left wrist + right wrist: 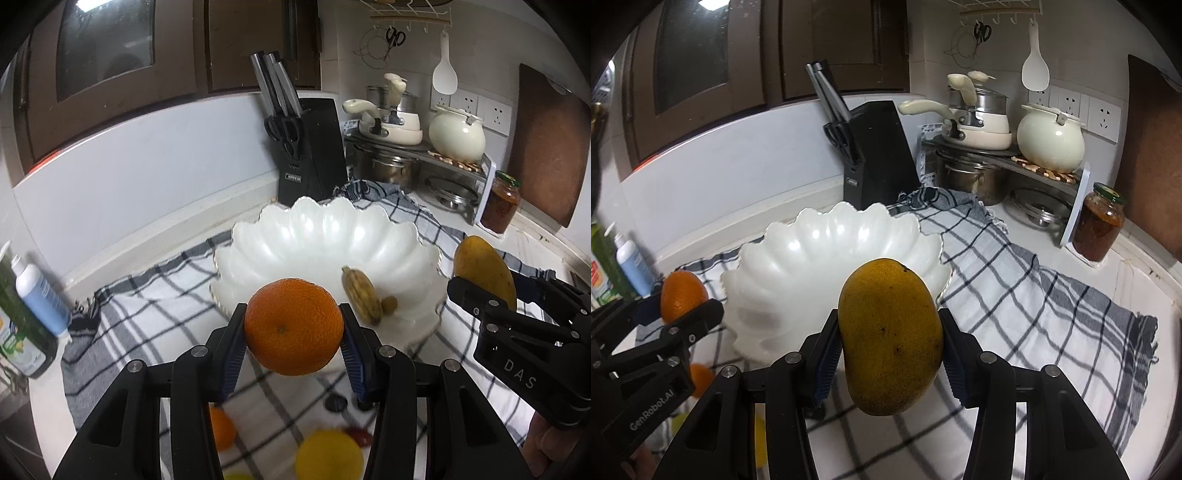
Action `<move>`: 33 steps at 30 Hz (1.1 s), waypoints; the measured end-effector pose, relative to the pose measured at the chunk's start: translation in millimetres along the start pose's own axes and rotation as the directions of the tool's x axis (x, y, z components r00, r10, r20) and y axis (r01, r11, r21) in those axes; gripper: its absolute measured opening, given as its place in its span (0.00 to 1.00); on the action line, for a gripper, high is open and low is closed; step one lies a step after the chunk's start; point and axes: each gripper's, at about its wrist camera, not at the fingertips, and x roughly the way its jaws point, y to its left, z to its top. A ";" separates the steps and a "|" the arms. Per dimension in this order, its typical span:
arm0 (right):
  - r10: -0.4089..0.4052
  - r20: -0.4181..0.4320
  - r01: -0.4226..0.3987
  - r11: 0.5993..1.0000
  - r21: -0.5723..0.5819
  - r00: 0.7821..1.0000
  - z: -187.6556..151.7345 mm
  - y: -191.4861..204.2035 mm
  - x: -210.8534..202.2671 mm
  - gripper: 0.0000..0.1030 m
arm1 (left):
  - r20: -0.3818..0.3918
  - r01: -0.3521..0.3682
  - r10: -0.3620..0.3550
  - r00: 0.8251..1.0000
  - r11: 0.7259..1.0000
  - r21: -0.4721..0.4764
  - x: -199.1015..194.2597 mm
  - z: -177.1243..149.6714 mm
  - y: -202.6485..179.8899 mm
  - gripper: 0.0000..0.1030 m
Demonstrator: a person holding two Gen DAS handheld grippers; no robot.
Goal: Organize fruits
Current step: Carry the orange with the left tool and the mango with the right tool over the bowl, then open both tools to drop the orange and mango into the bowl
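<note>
- Right gripper (889,343) clamped on yellow mango (890,336), above checked cloth (1015,295).
- White scalloped bowl (798,273) just behind.
- Left gripper (670,308) gripping orange (681,297).

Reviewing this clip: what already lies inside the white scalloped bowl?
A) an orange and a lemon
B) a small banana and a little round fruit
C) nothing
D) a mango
B: the left wrist view shows a small banana with a little round fruit beside it in the white scalloped bowl.

I see: glossy white scalloped bowl (325,236), woven checked cloth (1015,280), pebbled orange (293,326) skin, matt speckled mango (890,347), ribbed blue pads (232,350), brushed-steel pot (388,170).
</note>
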 end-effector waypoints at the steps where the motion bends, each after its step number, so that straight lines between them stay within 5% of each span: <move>1: -0.003 -0.002 0.003 1.000 0.000 1.000 3.4 -1.6 4.4 0.49 | 0.001 -0.002 0.002 1.000 1.000 0.000 2.5 2.4 0.3 0.45; 13: -0.032 -0.027 0.032 0.999 -0.010 0.999 30.9 -4.6 51.4 0.49 | -0.018 -0.023 0.023 1.000 1.000 -0.002 52.6 29.8 9.6 0.45; 33: -0.081 -0.112 0.080 0.997 -0.021 0.990 34.7 -4.7 104.4 0.49 | -0.124 -0.049 0.046 0.991 0.998 -0.026 108.5 27.5 21.2 0.46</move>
